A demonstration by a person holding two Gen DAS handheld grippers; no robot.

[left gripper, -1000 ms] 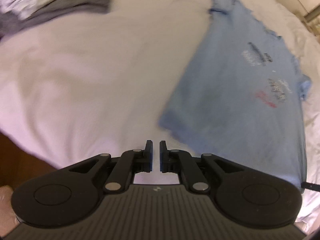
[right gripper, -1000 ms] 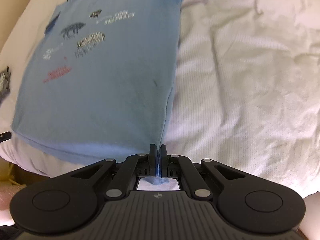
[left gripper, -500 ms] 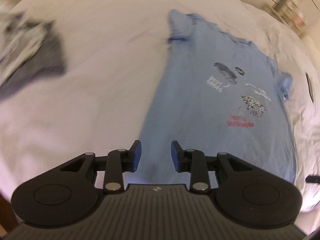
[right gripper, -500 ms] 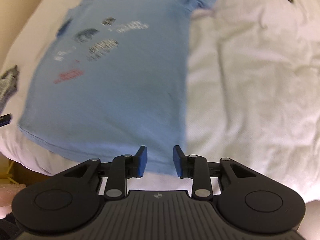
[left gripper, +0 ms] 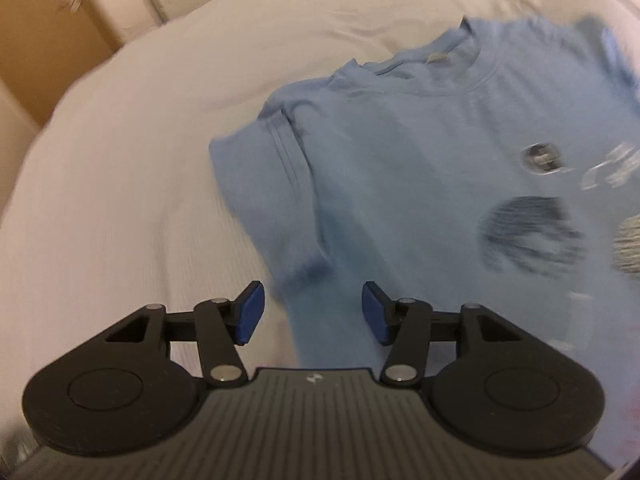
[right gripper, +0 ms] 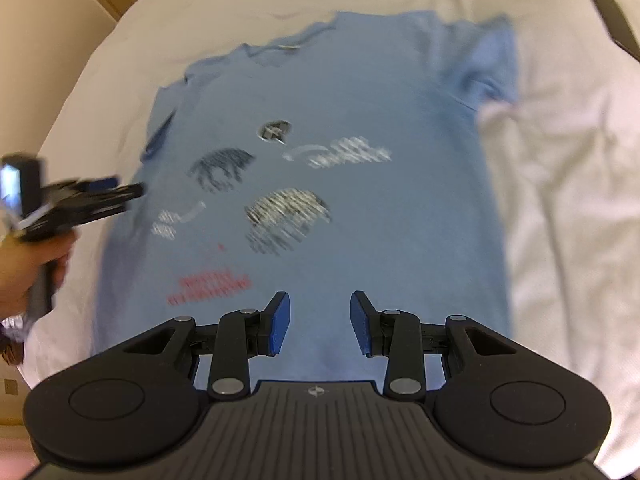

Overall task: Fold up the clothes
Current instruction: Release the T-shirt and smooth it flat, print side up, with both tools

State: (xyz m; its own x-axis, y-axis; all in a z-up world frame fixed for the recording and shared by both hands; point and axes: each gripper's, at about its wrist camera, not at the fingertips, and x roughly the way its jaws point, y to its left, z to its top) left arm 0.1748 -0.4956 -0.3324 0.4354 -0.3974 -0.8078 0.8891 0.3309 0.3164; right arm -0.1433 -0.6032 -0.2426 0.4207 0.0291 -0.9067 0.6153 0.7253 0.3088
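T-shirt (right gripper: 360, 208): a light blue one is lying flat, print side up, on the white bed (right gripper: 560, 200); its long axis is running away from the right wrist camera, collar (right gripper: 280, 50) at the far end, hem nearest the camera.
Sleeves: one sleeve (left gripper: 268, 184) is lying out toward the bare sheet in the left wrist view; the other (right gripper: 488, 64) is spreading to the far right.
Print: dark, white and red marks are sitting on the chest, too blurred to read.
Left gripper (left gripper: 312, 312): its jaws are standing wide apart, holding nothing, hovering over the shirt's side edge just below the sleeve.
Left hand (right gripper: 28, 268): it is gripping the handle at the shirt's left side.
Right gripper (right gripper: 319, 322): it is spread apart and empty, above the lower middle of the shirt; whether it is touching the cloth is unclear.
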